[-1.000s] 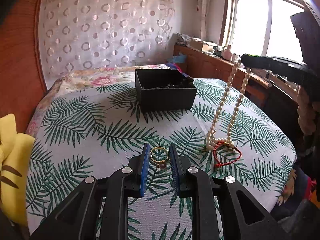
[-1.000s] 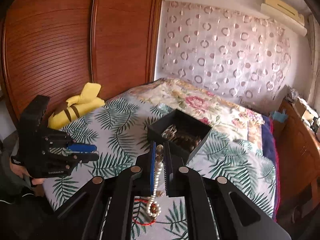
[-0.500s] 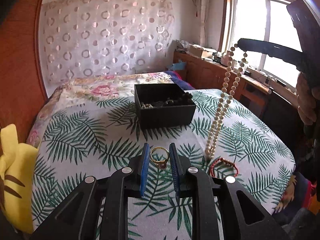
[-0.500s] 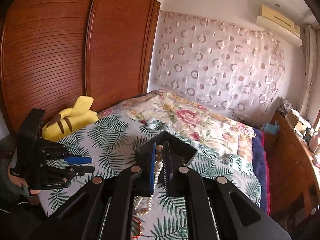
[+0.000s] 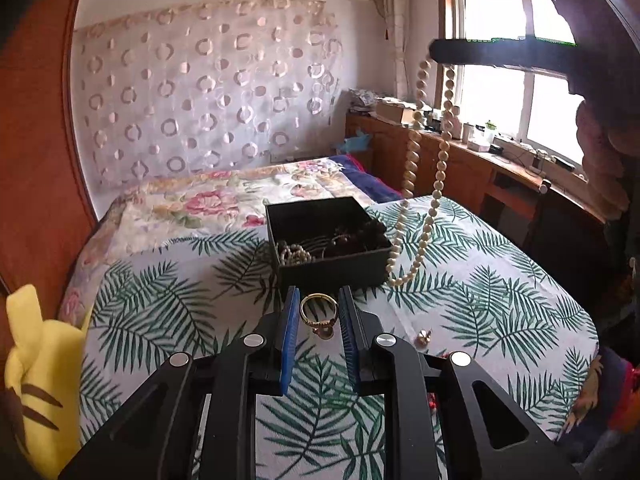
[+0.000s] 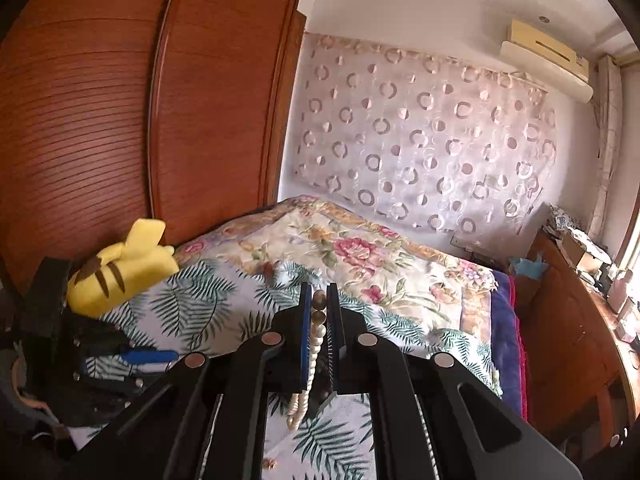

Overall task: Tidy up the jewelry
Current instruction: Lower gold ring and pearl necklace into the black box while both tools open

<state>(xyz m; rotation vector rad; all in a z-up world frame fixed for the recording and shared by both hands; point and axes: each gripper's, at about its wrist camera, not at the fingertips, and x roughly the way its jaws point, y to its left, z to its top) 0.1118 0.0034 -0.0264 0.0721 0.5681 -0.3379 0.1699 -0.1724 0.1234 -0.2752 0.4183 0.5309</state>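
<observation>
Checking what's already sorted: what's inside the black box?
Inside the box: a pale bead strand at the front left and dark beads to the right. Anything beneath them is hidden.

Two wrist fisheyes, low over the bed [image 5: 168,320], both facing the curtained wall [image 6: 420,140]

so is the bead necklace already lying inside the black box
No, the bead necklace hangs in the air from the right gripper, its loop dangling just outside the black box.
</observation>
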